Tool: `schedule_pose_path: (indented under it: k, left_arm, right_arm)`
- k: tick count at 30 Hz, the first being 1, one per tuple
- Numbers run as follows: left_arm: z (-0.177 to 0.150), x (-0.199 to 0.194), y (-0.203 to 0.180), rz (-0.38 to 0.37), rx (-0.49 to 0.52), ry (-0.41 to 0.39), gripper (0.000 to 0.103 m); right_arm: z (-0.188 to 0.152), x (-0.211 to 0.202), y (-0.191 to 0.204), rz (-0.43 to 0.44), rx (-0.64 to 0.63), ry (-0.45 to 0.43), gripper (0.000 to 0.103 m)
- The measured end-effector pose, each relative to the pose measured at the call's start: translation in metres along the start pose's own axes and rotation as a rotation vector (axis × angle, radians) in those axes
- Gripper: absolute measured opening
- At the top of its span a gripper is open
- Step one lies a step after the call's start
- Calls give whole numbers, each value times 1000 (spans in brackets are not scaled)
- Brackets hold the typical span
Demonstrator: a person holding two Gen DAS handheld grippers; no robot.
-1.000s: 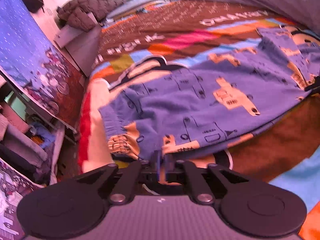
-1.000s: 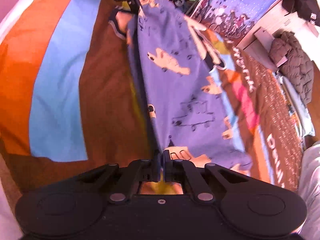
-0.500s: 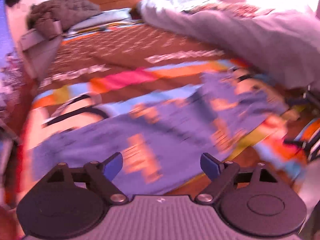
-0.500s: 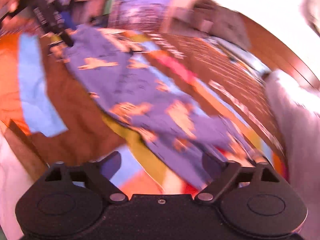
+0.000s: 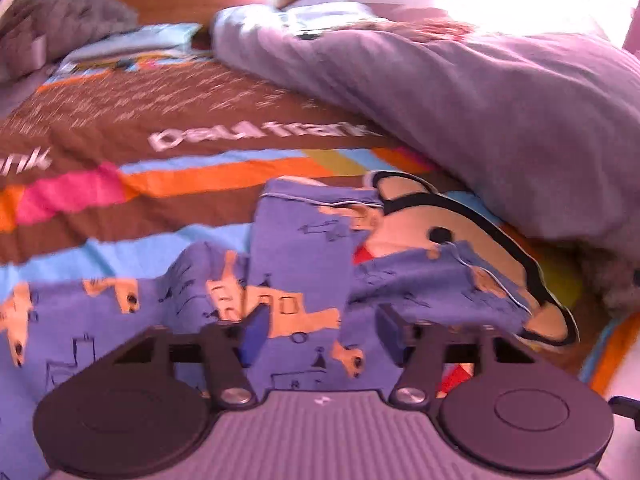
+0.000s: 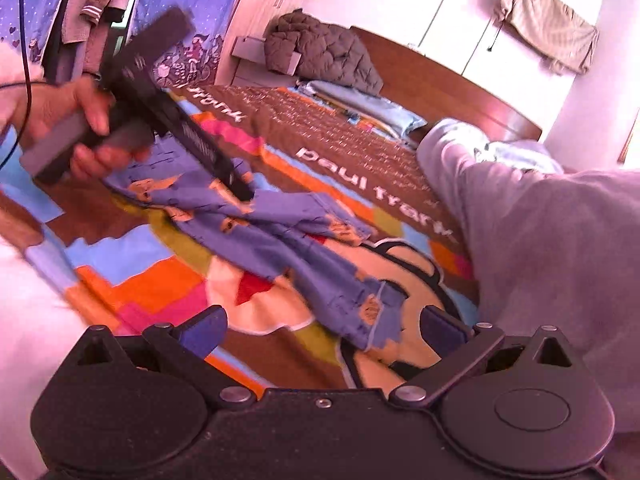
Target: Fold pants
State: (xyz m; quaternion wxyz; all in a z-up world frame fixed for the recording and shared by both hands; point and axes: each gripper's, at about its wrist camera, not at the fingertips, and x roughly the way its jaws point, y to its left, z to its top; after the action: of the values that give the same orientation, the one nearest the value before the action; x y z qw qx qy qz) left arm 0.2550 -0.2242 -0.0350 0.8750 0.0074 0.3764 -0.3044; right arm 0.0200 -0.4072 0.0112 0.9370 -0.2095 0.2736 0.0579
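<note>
The blue pants (image 5: 296, 264) with orange prints lie flat on the colourful bedspread (image 5: 192, 176), their two legs spread apart towards the far end. My left gripper (image 5: 318, 334) is open and empty, low over the pants. In the right wrist view the pants (image 6: 288, 240) lie across the middle. My right gripper (image 6: 322, 330) is open and empty just short of the nearer leg end (image 6: 372, 312). The left gripper (image 6: 240, 188) shows there too, held by a hand (image 6: 80, 120), its tip down over the pants.
A crumpled lilac duvet (image 5: 500, 92) lies on the right of the bed, close to the pant legs. A grey quilted jacket (image 6: 320, 56) sits by the wooden headboard (image 6: 460, 84). A pillow (image 6: 368, 108) lies under it. Clothes hang on the wall at left.
Both grippers were shut on the pants' edge one second ago. Both have opened, let go and swung round to face the leg ends and headboard.
</note>
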Motion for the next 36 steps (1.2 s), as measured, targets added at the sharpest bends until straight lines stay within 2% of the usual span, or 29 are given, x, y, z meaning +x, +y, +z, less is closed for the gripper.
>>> schedule_pose_path:
  k: [5,9,11,15,19,21,22,25,29,30,31,32,33,34,36]
  left_arm:
    - [-15,-8,37,10,-204,-30,58]
    - [-34,-9,64,-81,-268,-38,53]
    - [-42,-10,75,-126,-291,-56,49]
    - [-45,-9,98,-225,-382,-64,46]
    - [-39,-1,101,-244,-370,-48,41]
    - [-38,2,96,-230,-344,-34,40]
    - [-38,2,94,-216,-336,-31,36]
    - [-37,5,95,-183,-358,-14,25]
    - [-35,7,101,-199,-402,-2,24]
    - [-35,7,101,-199,-401,0,24]
    - [-35,7,100,-196,-396,2,24]
    - [-33,7,99,-192,-387,6,24]
    - [-32,6,96,-184,-372,11,24]
    - [-33,5,93,-176,-355,14,24]
    - [-32,3,85,-156,-324,15,23]
  right_arm:
    - [20,27,-20,7,-44,1,101]
    - [52,57,-37,25,-19,-4,90]
    - [71,76,-41,41,7,0,79]
    - [116,135,-44,186,70,31,73]
    - [154,212,-37,264,131,125,65]
    - [170,253,-34,289,208,198,60]
    - [177,272,-32,292,240,244,60]
    - [187,318,-26,243,277,383,60]
    - [183,365,-26,161,372,608,61]
    - [182,371,-27,153,411,622,65]
    - [181,374,-27,148,445,617,74]
    - [179,376,-26,150,467,609,78]
    - [179,377,-22,145,473,606,77]
    - [179,376,-19,130,468,596,73]
    - [179,370,-17,100,447,570,51]
